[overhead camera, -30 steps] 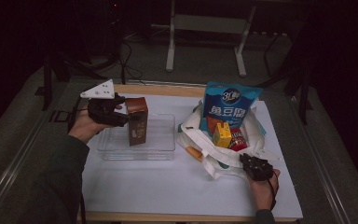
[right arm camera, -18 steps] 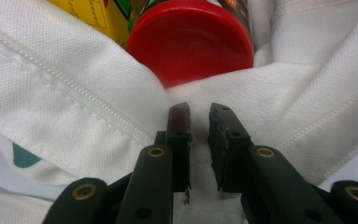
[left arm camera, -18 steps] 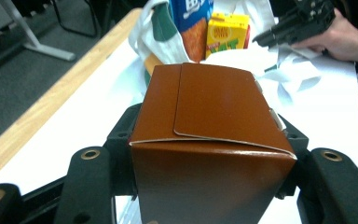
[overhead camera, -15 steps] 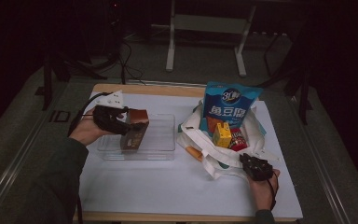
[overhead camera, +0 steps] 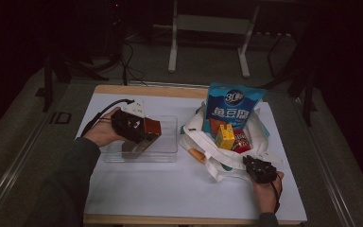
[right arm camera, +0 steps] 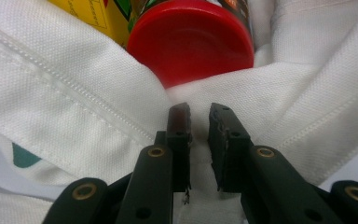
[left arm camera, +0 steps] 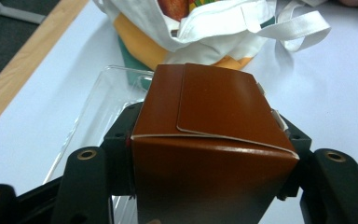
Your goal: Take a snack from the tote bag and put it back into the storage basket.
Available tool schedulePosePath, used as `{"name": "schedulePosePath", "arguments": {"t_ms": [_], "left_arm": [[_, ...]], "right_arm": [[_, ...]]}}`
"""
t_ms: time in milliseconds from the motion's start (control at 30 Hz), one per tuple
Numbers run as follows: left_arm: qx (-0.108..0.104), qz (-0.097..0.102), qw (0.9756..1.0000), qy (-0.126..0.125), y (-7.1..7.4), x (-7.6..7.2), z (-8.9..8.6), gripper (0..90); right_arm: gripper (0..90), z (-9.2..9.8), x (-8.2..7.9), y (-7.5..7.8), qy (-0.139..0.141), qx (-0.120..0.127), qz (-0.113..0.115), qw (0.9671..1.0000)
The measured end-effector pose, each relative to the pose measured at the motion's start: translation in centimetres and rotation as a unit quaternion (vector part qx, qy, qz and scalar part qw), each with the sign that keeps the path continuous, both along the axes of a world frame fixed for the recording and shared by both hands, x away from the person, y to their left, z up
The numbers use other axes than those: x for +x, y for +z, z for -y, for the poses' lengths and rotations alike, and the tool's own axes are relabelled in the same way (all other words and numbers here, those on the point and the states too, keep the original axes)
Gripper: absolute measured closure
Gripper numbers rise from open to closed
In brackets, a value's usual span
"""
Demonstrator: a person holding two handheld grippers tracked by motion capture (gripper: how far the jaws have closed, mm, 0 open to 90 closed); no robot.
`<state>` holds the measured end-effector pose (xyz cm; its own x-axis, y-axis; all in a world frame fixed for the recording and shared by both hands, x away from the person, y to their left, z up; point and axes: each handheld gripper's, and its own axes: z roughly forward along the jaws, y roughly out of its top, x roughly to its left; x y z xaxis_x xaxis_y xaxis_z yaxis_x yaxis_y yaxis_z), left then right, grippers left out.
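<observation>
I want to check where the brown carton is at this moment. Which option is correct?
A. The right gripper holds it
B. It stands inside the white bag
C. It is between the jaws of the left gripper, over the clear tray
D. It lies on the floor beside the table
C: the brown carton sits between the jaws of the left gripper, tilted over the clear tray, apart from the white bag.

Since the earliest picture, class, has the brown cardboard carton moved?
Yes. The brown cardboard carton has tipped from upright to slanted, sinking into the clear plastic tray, between the left gripper's jaws.
</observation>
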<state>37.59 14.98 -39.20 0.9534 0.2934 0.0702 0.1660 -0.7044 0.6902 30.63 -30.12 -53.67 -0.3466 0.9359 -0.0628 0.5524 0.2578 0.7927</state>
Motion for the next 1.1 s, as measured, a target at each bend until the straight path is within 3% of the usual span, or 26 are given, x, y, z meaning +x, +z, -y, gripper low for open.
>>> {"name": "schedulePosePath", "arguments": {"t_ms": [233,433,600,833,1100], "left_arm": [[0.023,-0.008,0.9996,-0.012,-0.8,0.6,2.6,39.1],[0.032,-0.016,0.9994,0.000,-1.5,1.1,4.0,38.1],[0.042,-0.038,0.9984,0.003,-2.1,1.6,4.6,38.5],[0.059,-0.062,0.9961,-0.017,-2.3,1.7,5.0,38.9],[0.080,-0.069,0.9944,-0.011,-3.1,1.8,5.4,36.7]], "right_arm": [[78.3,0.0,0.0,0.0,0.000,0.002,-0.001,1.0000],[78.3,0.0,0.0,0.0,0.000,0.002,-0.001,1.0000],[78.3,0.0,0.0,0.0,0.000,0.002,-0.001,1.0000],[78.3,0.0,0.0,0.0,0.000,0.002,-0.001,1.0000],[78.3,0.0,0.0,0.0,0.000,0.002,-0.001,1.0000]]}}
